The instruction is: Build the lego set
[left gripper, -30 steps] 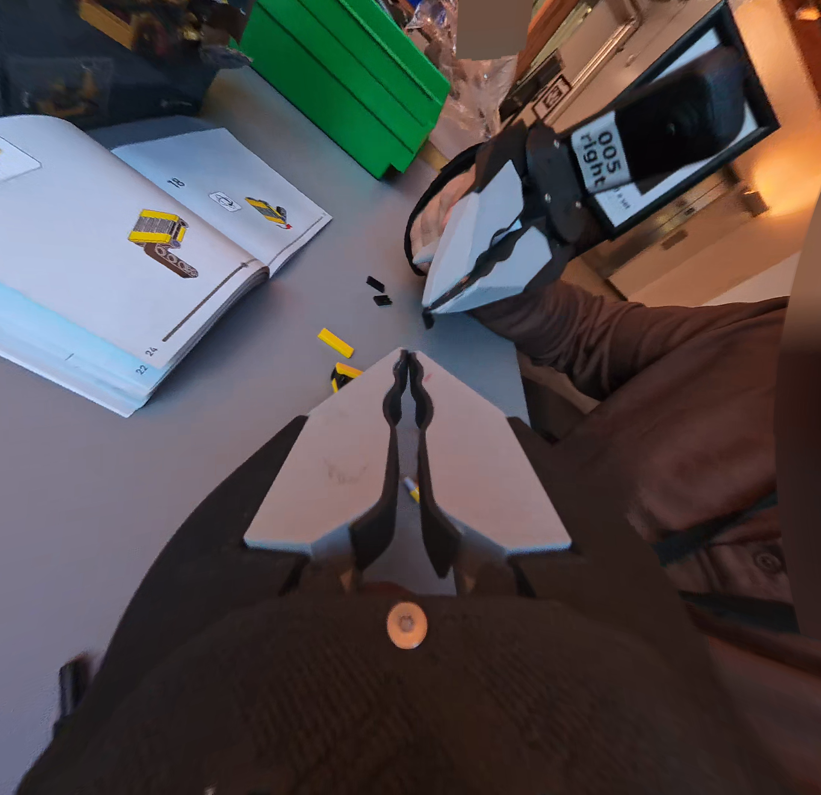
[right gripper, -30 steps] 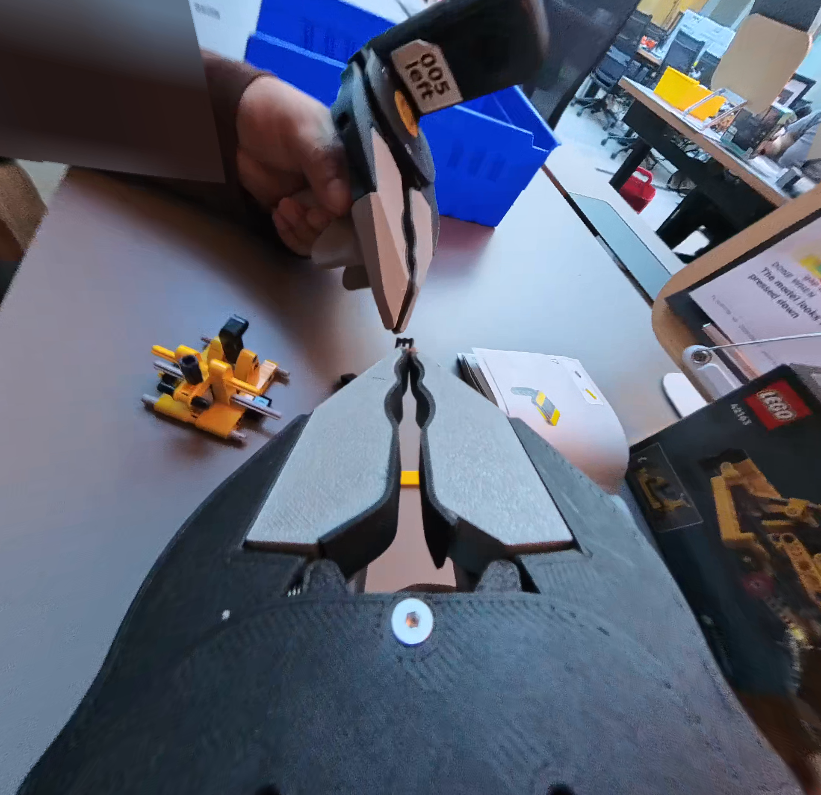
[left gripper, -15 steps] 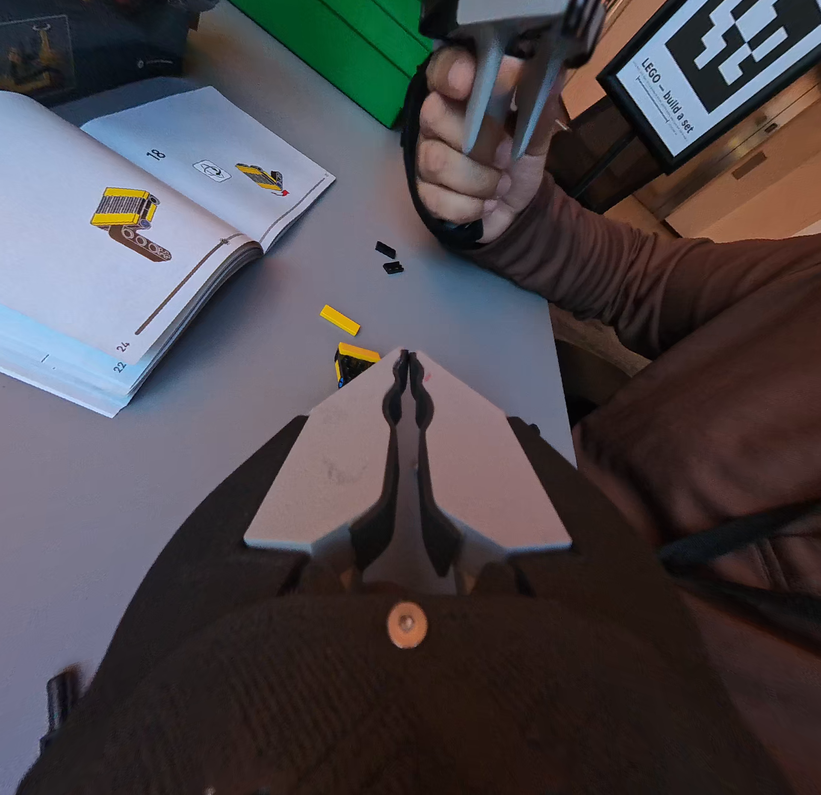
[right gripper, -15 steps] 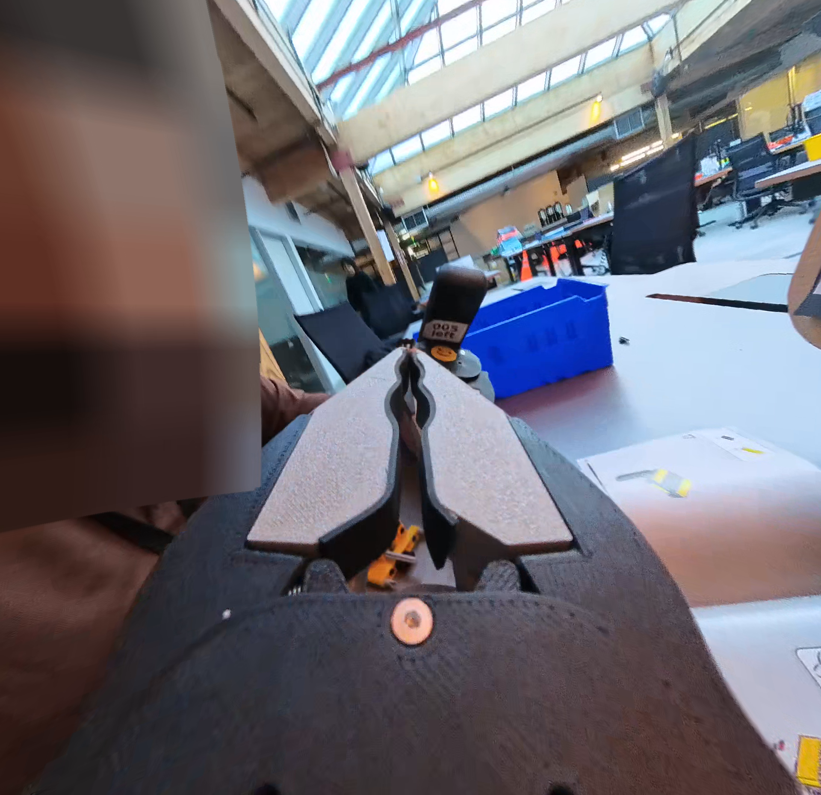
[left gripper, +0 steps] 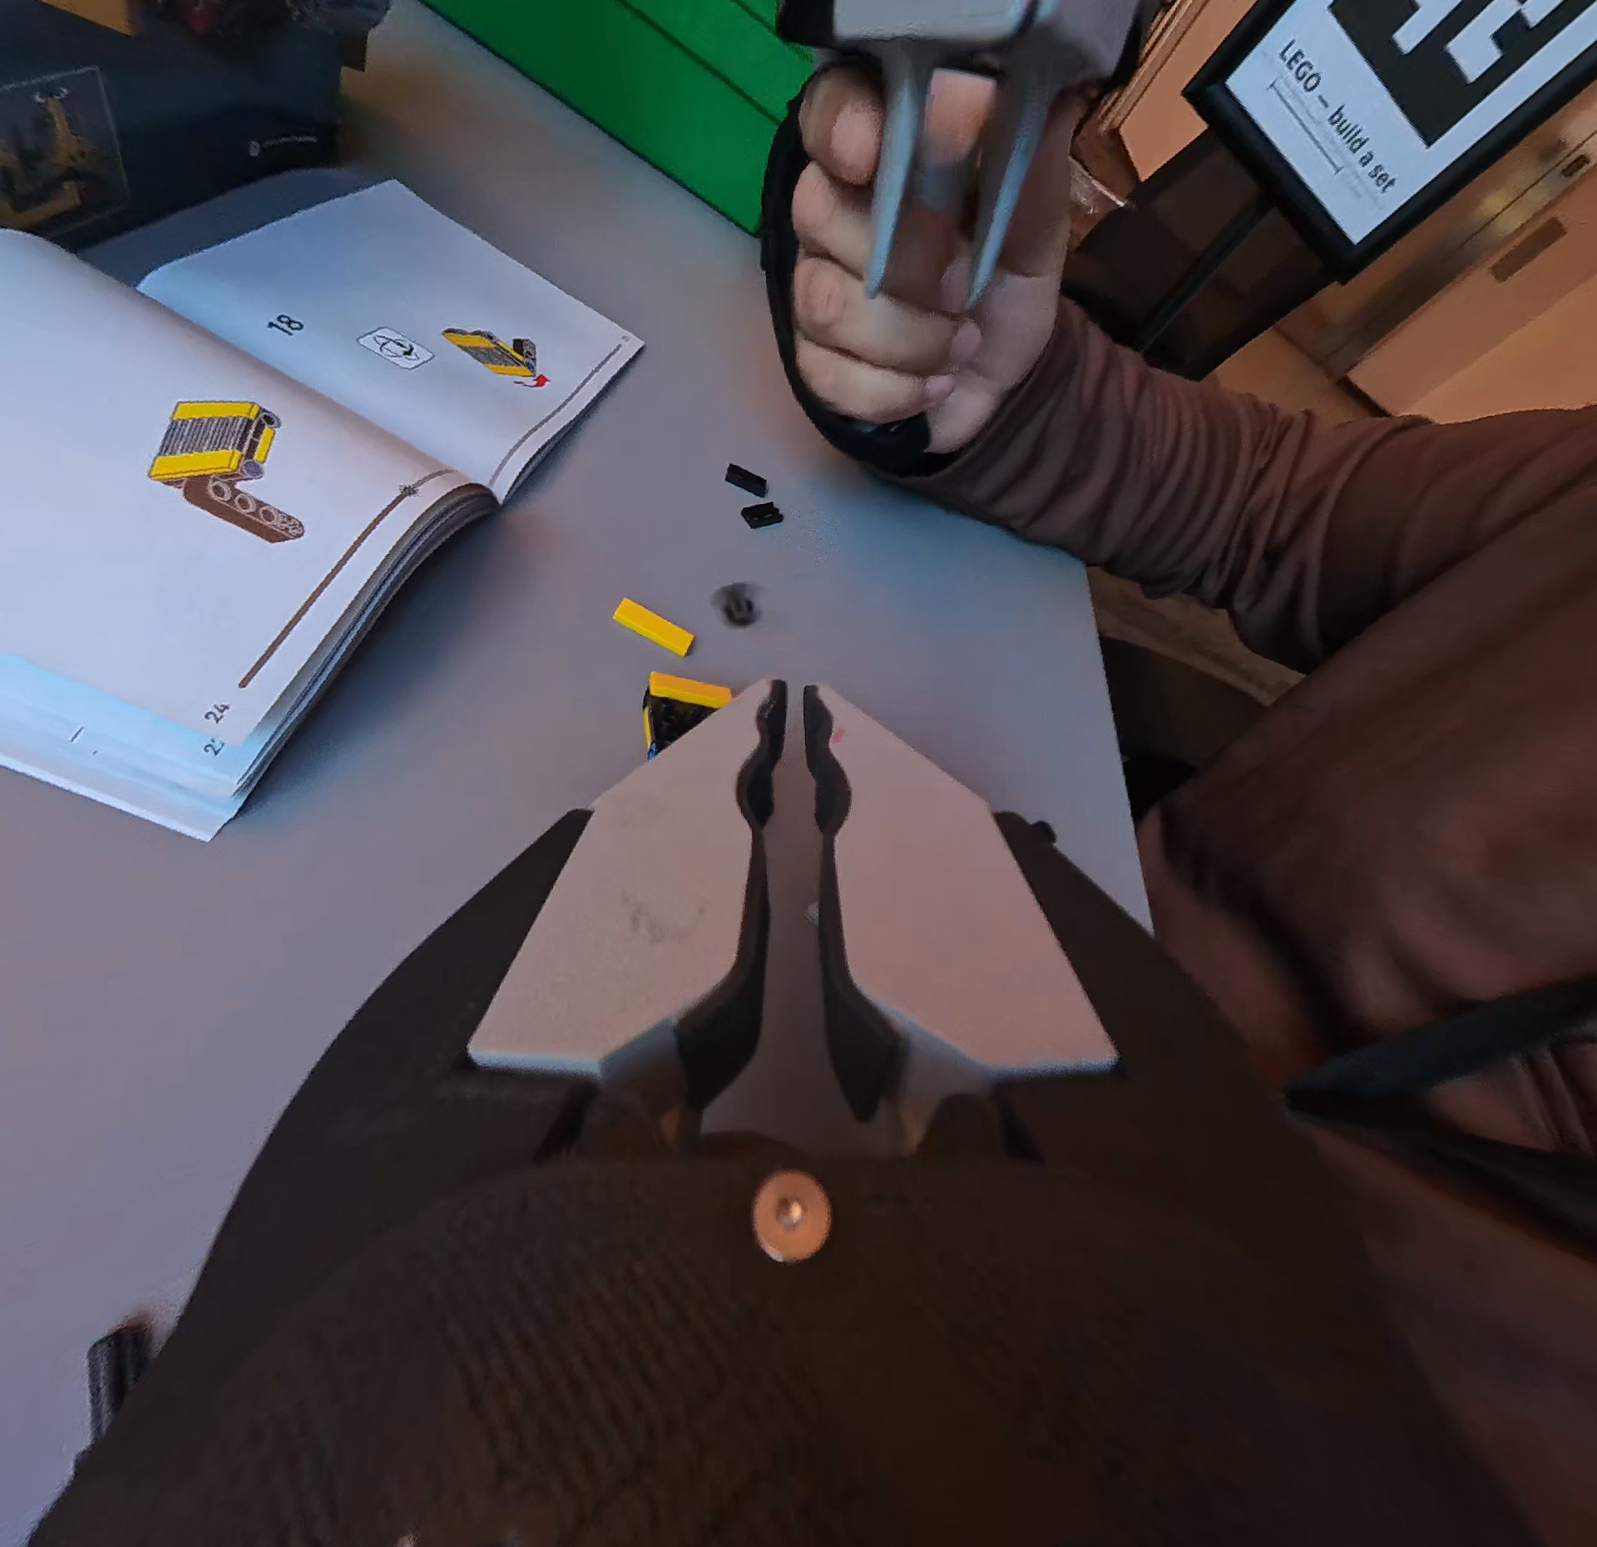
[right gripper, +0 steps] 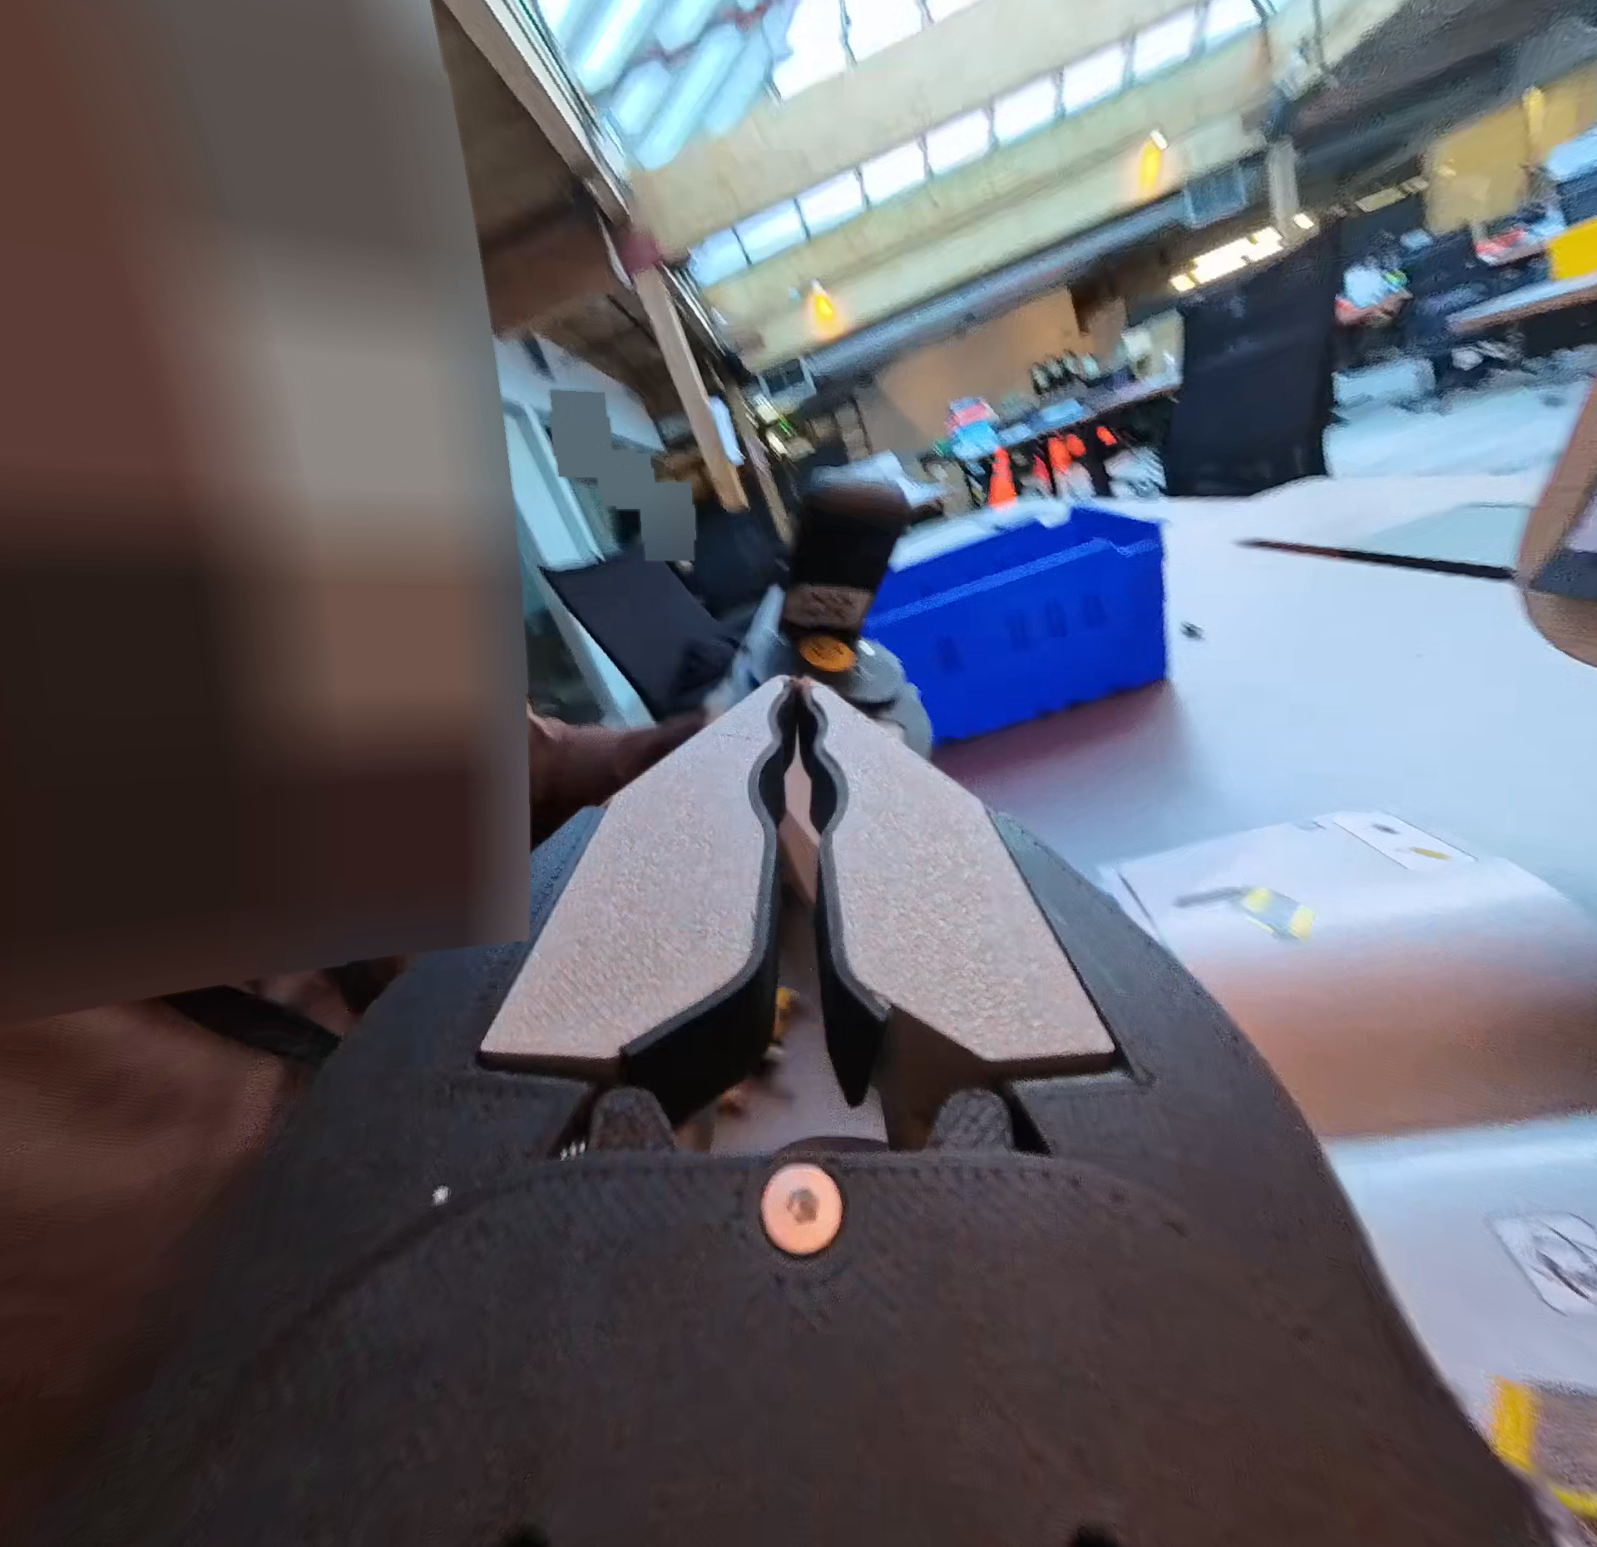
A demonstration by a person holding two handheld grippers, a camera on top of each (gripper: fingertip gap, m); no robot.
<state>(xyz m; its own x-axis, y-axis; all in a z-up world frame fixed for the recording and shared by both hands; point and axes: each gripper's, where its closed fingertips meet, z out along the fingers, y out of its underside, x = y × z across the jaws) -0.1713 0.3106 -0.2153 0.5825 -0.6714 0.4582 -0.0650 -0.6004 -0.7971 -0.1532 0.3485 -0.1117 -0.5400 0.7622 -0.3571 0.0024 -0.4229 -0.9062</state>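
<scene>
My left gripper (left gripper: 788,691) hovers low over the grey table (left gripper: 346,944) with its jaws a narrow gap apart and nothing between them. Just ahead of its tips a small black piece (left gripper: 737,604) shows blurred on the table. A yellow flat tile (left gripper: 653,626) and a yellow-and-black part (left gripper: 683,700) lie by the left finger, which partly hides the part. Two small black pieces (left gripper: 753,497) lie farther off. My right gripper (right gripper: 797,686) is shut and raised off the table, pointing level across the room. The hand holding it (left gripper: 873,339) shows in the left wrist view.
An open instruction booklet (left gripper: 259,469) lies on the left, with a green bin (left gripper: 605,62) and a dark set box (left gripper: 86,123) behind it. The table edge (left gripper: 1115,814) runs close on the right. A blue bin (right gripper: 1020,624) stands beyond the left gripper's handle (right gripper: 838,572).
My left gripper's jaws have parted a little, and a small black piece now appears blurred on the table ahead of them. My right gripper swung up from the table and stays raised.
</scene>
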